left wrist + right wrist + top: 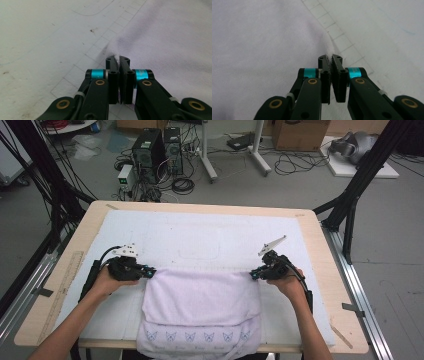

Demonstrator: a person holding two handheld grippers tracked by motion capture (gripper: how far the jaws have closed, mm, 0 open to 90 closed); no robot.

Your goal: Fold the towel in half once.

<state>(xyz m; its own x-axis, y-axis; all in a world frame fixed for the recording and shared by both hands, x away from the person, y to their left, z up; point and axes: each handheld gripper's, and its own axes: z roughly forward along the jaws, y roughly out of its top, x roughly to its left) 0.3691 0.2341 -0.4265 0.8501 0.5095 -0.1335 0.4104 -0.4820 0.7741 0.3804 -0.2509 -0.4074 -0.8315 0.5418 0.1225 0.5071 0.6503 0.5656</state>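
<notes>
— While my left gripper [117,59] pinches one far corner, what does it feel?
— Soft, fuzzy lilac towel [200,302], folded flat on the white gridded mat [200,237], hanging over the table's near edge. My right gripper [330,58] pinches the other corner.

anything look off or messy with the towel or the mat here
Slightly. The towel hangs over the table's near edge instead of lying fully on the mat, and the mat carries small dark specks. Both grippers, left and right, pinch its far corners evenly.
</notes>
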